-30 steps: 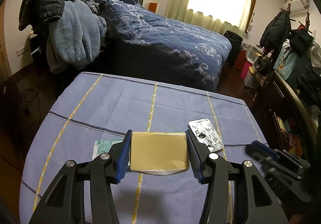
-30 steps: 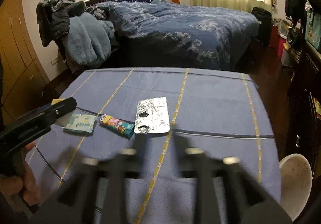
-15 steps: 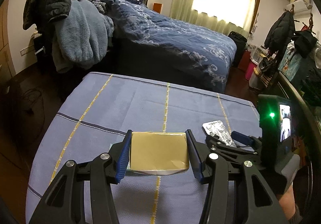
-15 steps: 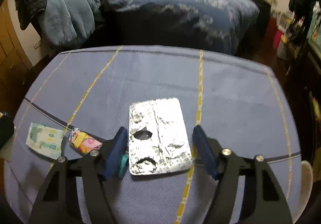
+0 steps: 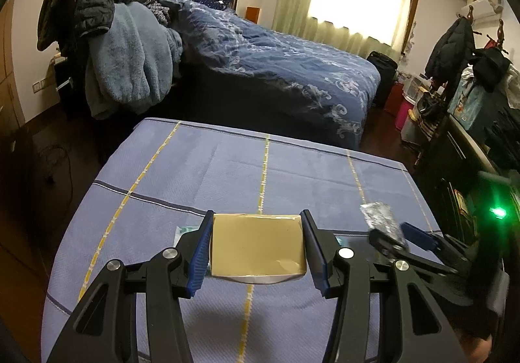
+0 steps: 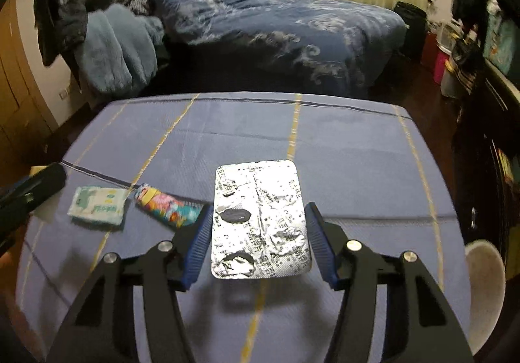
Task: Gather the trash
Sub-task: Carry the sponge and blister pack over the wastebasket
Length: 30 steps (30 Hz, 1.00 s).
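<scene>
**Left wrist view: gold packet clamped, foil sheet gripped beside it**

My left gripper [image 5: 256,249] points down toward the striped tablecloth [image 5: 227,174], its blue pads pressed against both sides of a gold packet [image 5: 256,246]. My right gripper [image 6: 260,242], also tilted downward, has just been closing its jaws; a used foil pill sheet [image 6: 260,216] sits between them, both pads at its edges. A tissue pack [image 6: 97,205] and colourful wrapper [image 6: 167,205] lie on the cloth nearby.

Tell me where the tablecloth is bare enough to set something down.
The far half of the tablecloth, toward the bed, is bare, as is the right side by the white bin. The near left is crowded: tissue pack, colourful wrapper, blister pack between the right gripper's fingers.
</scene>
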### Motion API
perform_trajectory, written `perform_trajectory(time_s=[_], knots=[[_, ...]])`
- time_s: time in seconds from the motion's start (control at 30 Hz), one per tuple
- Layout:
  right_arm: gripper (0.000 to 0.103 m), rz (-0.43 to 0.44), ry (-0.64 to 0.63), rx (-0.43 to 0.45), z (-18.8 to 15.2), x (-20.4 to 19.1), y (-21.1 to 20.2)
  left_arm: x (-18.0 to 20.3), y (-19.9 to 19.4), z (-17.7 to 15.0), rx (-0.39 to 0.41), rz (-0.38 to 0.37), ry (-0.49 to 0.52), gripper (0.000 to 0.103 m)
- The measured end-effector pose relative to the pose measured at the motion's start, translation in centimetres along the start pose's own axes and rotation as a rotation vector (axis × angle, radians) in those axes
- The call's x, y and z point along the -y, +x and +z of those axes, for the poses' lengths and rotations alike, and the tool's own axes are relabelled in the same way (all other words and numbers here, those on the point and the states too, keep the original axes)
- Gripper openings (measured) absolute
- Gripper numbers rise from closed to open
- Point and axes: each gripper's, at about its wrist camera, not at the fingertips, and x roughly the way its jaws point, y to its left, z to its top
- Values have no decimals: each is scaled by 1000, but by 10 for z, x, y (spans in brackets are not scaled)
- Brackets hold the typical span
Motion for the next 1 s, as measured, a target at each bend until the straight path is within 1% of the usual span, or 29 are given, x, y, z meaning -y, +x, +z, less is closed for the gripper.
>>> perform_trajectory(time_s=[0.23,0.43,0.6,0.7,0.9,1.0], knots=[[57,41,106,46,-44,39,-66,25,-15,-11,13,-12,50,52],[57,13,148,100,-82,62,-111,59,-27,-19,23,-57,107,52],[58,-9,179,135,-104,77,-134,93,-34,-27,25,-111,159,52],[58,-32,213,158,-118,93,-149,118,-36,-32,25,-137,201,52],[58,-72,307,180,-141,140,-169,169,-34,-42,14,-190,282,52],[58,-109,355,190,-152,167,-179,198,-33,-49,8,-229,325,52]])
